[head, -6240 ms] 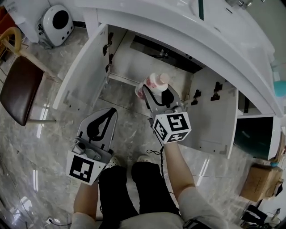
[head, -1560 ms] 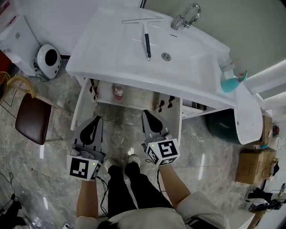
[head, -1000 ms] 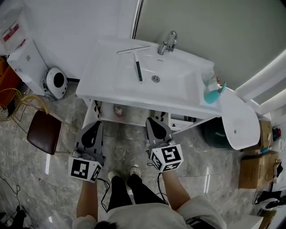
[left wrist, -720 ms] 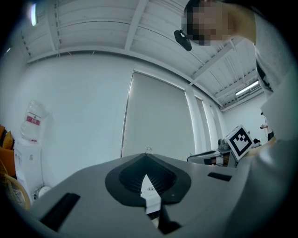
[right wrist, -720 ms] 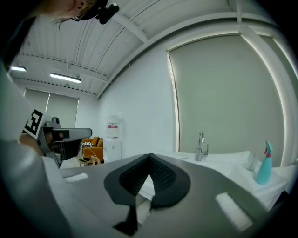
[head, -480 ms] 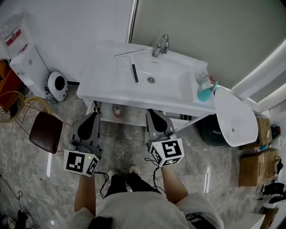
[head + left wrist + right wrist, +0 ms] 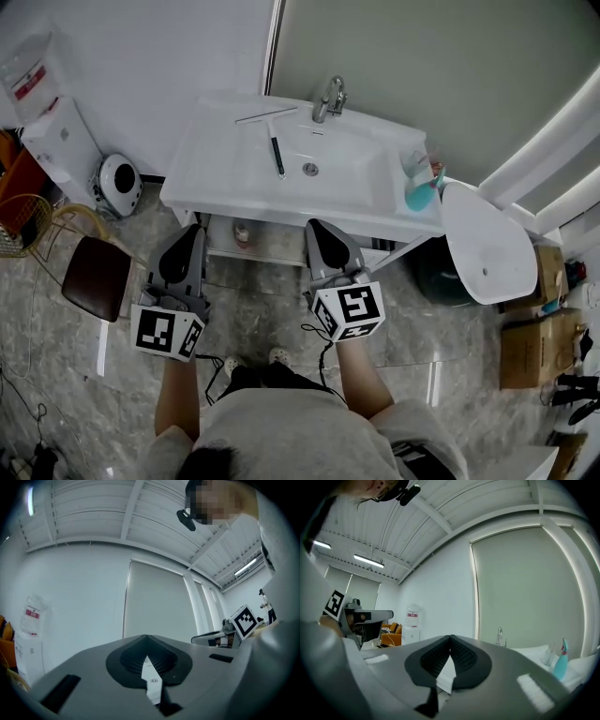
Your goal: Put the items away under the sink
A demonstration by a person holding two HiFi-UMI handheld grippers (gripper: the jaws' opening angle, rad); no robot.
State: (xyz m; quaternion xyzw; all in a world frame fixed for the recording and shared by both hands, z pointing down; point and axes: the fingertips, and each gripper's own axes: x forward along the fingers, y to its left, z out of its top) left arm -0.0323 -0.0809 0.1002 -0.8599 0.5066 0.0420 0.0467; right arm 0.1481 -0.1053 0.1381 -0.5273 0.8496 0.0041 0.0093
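Observation:
A white sink unit [image 7: 216, 183] stands ahead with both cabinet doors open below it. A pink bottle [image 7: 243, 232] stands upright inside the cabinet at the left. On the basin lies a squeegee [image 7: 273, 142], and a teal spray bottle [image 7: 418, 193] stands at its right end, also in the right gripper view [image 7: 560, 665]. My left gripper [image 7: 193, 231] [image 7: 146, 637] and right gripper [image 7: 315, 226] [image 7: 450, 637] hang side by side in front of the cabinet, level. Both are shut and hold nothing.
A faucet [image 7: 328, 96] rises at the back of the basin. A brown chair [image 7: 90, 277], a round white device [image 7: 119, 182] and a water dispenser [image 7: 54, 127] stand at the left. A white lidded bin [image 7: 486, 251] and cardboard boxes [image 7: 527, 352] stand at the right.
The right gripper set the pink bottle in the cabinet and let go. Since then the person has stood up, and both shut grippers have risen and drawn back from the cabinet.

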